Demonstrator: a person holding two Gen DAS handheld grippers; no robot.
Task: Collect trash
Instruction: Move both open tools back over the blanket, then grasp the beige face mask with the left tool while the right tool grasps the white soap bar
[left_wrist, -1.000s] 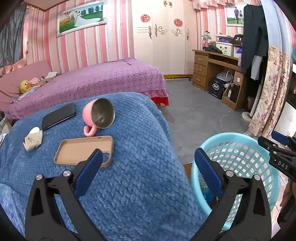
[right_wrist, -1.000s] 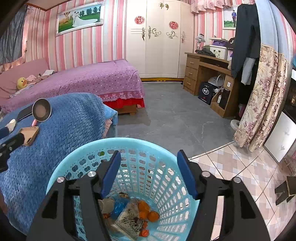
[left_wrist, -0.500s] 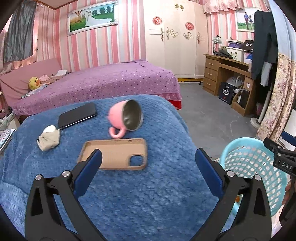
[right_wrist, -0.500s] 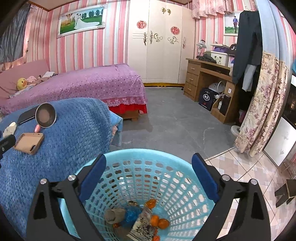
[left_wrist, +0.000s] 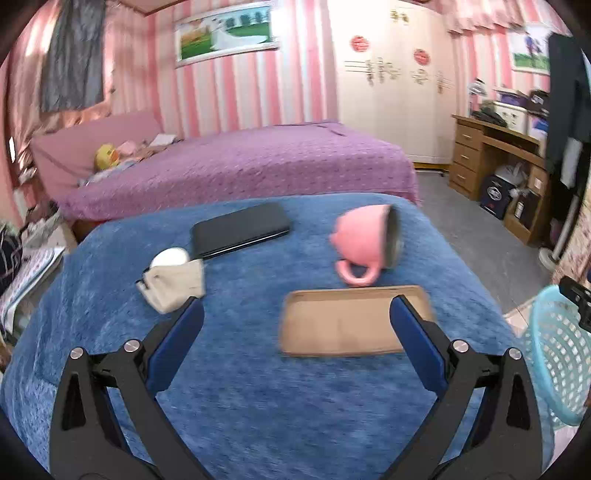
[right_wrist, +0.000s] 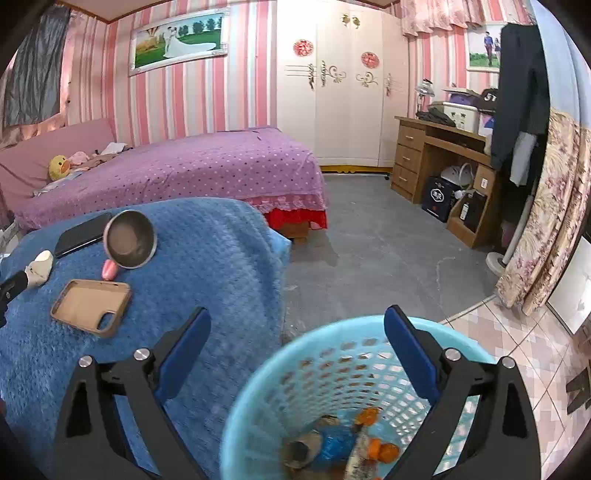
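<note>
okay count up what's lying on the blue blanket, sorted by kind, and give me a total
Phones: 1, black phone
Phone cases: 1, tan phone case
Mugs: 1, pink mug, on its side
Crumpled scraps: 1, crumpled beige scrap
Total: 4

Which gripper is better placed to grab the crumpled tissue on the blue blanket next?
Left. The left gripper is open over the blue blanket, the crumpled tissue just ahead. The right gripper is open over the basket.

Even, bright indoor light with soft shadows and no glare. Both fisheye views bend strongly toward dark, vignetted corners. Motion blur smears the left view and the right view's near edge.
</note>
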